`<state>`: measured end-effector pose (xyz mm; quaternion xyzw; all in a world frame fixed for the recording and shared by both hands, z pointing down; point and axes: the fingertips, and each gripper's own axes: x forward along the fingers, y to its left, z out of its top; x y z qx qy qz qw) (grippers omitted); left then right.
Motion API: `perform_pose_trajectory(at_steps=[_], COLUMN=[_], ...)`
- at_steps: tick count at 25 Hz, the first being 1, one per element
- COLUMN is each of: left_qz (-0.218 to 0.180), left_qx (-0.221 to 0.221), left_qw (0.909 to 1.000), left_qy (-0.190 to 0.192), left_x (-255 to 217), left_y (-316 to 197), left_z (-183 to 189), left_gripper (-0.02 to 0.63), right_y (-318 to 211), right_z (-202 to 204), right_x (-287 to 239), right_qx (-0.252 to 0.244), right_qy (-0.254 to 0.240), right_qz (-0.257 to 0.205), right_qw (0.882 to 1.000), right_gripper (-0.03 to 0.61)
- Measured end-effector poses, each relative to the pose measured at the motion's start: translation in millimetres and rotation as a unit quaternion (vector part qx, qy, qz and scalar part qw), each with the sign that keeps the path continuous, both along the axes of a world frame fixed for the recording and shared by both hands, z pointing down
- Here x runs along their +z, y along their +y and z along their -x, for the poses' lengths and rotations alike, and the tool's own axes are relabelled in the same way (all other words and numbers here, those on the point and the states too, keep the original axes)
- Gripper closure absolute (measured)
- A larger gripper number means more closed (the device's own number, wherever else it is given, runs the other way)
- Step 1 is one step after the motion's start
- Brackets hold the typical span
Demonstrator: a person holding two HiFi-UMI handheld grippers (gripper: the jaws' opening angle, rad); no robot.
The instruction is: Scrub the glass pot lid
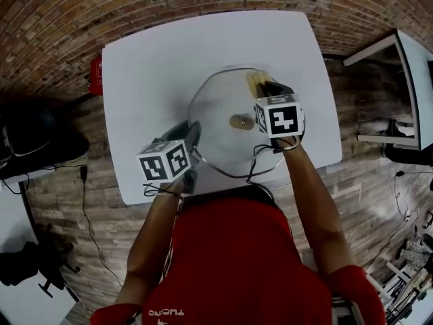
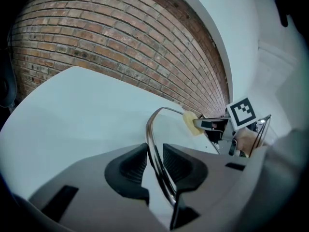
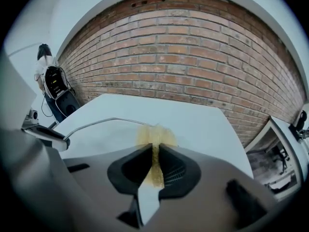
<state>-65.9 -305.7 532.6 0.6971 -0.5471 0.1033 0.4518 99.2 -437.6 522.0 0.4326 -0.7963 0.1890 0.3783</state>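
Note:
A round glass pot lid (image 1: 218, 117) with a metal rim and a small centre knob (image 1: 239, 121) lies on the white table (image 1: 149, 66). My left gripper (image 1: 189, 135) is shut on the lid's near-left rim (image 2: 155, 149), the metal band pinched between its dark pads. My right gripper (image 1: 270, 87) is shut on a yellow sponge (image 3: 154, 144), which presses on the lid's far right part. The same sponge (image 2: 191, 121) shows at the lid's far rim in the left gripper view.
The table stands against a brick wall (image 3: 183, 47). A red object (image 1: 96, 75) sits by the table's left edge. White furniture (image 1: 406, 93) stands to the right, a dark chair and cables (image 1: 34, 141) to the left.

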Motion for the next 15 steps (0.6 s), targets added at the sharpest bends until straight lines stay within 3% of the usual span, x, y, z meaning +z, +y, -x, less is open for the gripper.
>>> perform_pose_trajectory(at_steps=[6, 15], left_qz=[0.003, 0.003], left_qx=[0.001, -0.002], left_qw=[1.0, 1.0], left_qy=[-0.003, -0.004], left_x=[-1.1, -1.1], left_y=[-0.9, 0.2], left_z=[-1.3, -2.0], left_gripper=[0.503, 0.503], right_y=[13.8, 115.5], right_z=[7.1, 105.4], right_x=[-14.1, -16.7], right_qx=[-0.005, -0.113], right_qy=[-0.014, -0.066], right_qz=[-0.002, 0.049], right_qw=[1.0, 0.99], right_gripper=[0.523, 0.523])
